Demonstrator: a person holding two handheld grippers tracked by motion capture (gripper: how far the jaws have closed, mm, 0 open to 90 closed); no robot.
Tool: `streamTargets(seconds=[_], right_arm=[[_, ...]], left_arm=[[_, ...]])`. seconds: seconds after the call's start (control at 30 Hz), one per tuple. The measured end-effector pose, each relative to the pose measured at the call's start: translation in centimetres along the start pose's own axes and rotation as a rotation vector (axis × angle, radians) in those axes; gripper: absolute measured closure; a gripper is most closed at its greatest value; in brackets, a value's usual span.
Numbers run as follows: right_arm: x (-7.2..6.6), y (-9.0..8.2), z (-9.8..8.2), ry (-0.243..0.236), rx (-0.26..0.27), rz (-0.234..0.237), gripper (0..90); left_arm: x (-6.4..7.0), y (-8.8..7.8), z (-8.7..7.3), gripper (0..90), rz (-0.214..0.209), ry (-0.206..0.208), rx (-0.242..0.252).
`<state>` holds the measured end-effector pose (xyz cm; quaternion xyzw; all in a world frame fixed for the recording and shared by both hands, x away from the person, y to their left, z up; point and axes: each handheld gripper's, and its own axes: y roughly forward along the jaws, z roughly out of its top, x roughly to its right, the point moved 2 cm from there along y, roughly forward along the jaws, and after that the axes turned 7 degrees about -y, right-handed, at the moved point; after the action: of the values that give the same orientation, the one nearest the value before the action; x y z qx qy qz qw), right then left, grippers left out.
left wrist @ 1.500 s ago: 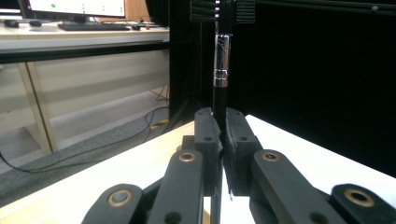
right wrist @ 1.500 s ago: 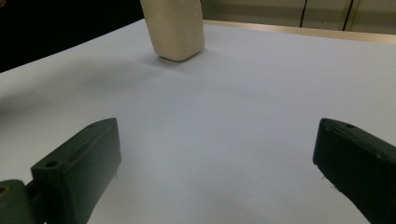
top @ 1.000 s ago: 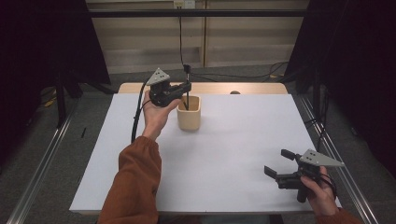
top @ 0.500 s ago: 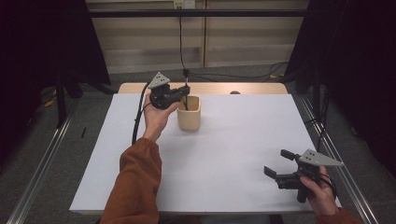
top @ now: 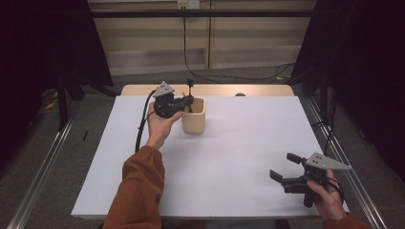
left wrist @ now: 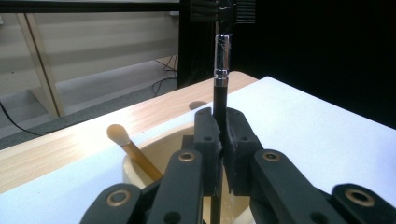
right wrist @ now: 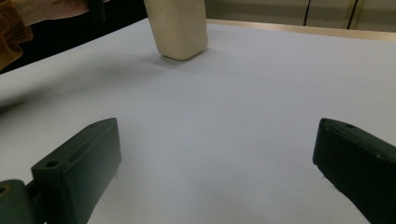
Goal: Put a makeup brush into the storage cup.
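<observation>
L gripper [top: 187, 100] is pinching a black brush [left wrist: 220, 88] w/ its jaws pressed tight on the handle, holding it upright over the beige cup [top: 194, 117] at the far-left of the white table [top: 239, 152]. A wooden stick [left wrist: 133, 150] is leaning inside the cup. R gripper [top: 282, 169] is resting near-right, jaws spread, nothing btw them.

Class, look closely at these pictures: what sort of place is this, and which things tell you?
Probably a lab or test workspace: a white-covered table with bare metal rails alongside, dark curtains, loose cables on the floor.
</observation>
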<state>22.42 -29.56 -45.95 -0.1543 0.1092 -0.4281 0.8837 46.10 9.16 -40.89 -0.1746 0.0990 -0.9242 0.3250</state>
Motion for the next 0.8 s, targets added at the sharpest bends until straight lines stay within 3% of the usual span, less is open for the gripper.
streamTargets(seconds=[0.5,0.67,0.8], right_arm=[[-0.03,0.11,-0.03,-0.005,-0.006,0.005,0.7],[-0.07,0.11,-0.05,-0.010,-0.010,0.009,0.7],[-0.10,0.11,-0.05,-0.009,-0.010,0.012,0.7]], left_arm=[[0.45,0.41,-0.79,83.9,0.005,0.011,-0.017],[0.48,0.63,-0.78,68.7,0.036,-0.010,-0.002],[0.28,0.63,-0.90,47.4,0.066,-0.024,-0.006]])
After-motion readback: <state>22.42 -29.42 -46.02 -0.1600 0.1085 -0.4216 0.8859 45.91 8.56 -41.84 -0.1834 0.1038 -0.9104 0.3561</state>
